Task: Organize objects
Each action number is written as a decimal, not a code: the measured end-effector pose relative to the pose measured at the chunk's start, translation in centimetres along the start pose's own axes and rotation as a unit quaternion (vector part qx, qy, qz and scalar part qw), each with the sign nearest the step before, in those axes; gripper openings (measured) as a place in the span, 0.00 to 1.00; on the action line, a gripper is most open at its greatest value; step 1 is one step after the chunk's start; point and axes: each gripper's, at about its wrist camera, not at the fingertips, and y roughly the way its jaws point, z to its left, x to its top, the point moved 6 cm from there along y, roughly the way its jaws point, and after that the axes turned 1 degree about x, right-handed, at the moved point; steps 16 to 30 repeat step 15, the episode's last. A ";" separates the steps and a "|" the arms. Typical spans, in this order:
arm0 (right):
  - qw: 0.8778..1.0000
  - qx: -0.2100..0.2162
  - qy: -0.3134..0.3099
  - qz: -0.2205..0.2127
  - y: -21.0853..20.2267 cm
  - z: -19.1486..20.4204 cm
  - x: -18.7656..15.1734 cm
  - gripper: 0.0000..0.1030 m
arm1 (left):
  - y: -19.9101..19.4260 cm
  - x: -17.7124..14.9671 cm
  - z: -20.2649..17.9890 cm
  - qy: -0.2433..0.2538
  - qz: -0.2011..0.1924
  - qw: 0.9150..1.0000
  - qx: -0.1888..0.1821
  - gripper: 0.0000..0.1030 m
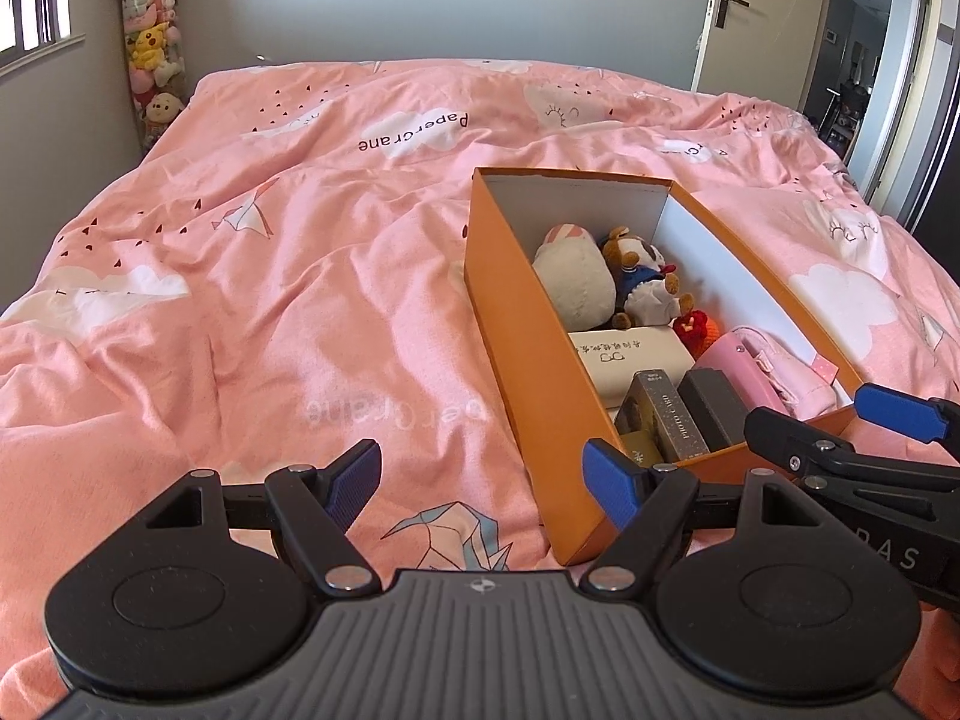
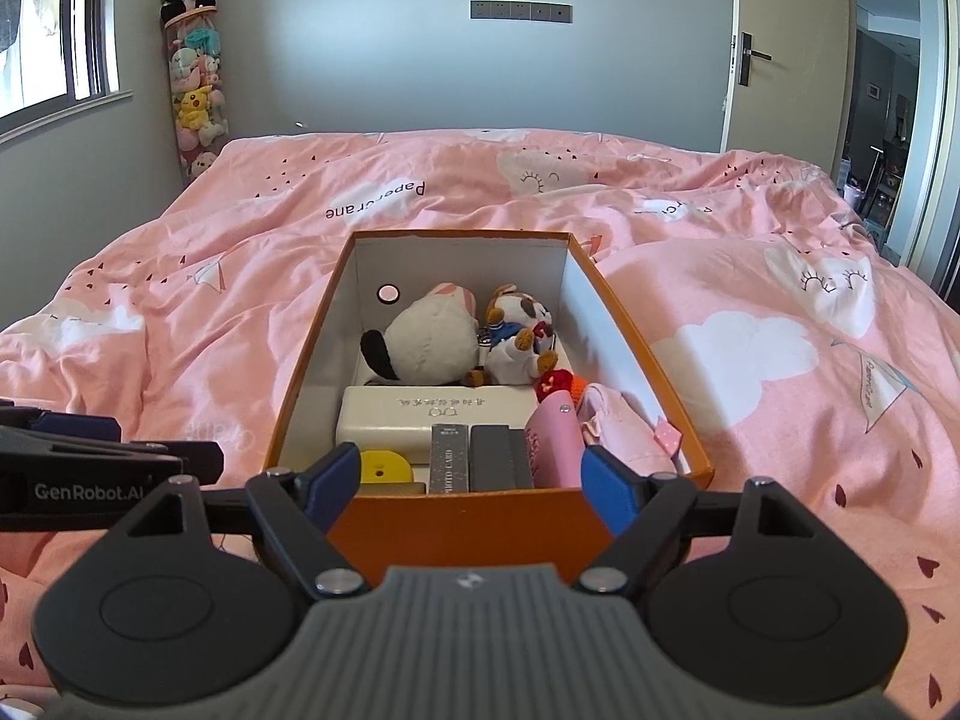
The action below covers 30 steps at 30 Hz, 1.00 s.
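Observation:
An orange box (image 2: 456,525) with white inner walls lies on the pink bed; it also shows in the left wrist view (image 1: 510,312). Inside lie a white plush (image 2: 429,345), a brown-and-white dog plush (image 2: 516,330), a cream case (image 2: 420,414), a pink case (image 2: 555,447), a dark card box (image 2: 448,465), a grey box (image 2: 499,459) and a yellow piece (image 2: 384,468). My right gripper (image 2: 474,489) is open and empty, its fingers straddling the box's near wall. My left gripper (image 1: 483,486) is open and empty, left of the box over the duvet.
The pink duvet (image 1: 270,312) covers the whole bed. A tall clear tube of plush toys (image 2: 195,96) stands in the far left corner by a window. An open door (image 2: 774,60) is at the far right. The right gripper's fingers show in the left wrist view (image 1: 840,438).

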 end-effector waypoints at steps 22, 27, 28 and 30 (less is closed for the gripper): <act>1.000 0.002 -0.008 0.004 0.0 0.5 0.1 0.80 | -0.2 0.0 0.0 0.001 -0.003 1.000 -0.003 0.87; 1.000 0.002 -0.008 0.004 0.0 0.5 0.1 0.80 | -0.2 0.0 0.0 0.001 -0.003 1.000 -0.003 0.87; 1.000 0.002 -0.008 0.004 0.0 0.5 0.1 0.80 | -0.2 0.0 0.0 0.001 -0.003 1.000 -0.003 0.87; 1.000 0.002 -0.008 0.004 0.0 0.5 0.1 0.80 | -0.2 0.0 0.0 0.001 -0.003 1.000 -0.003 0.87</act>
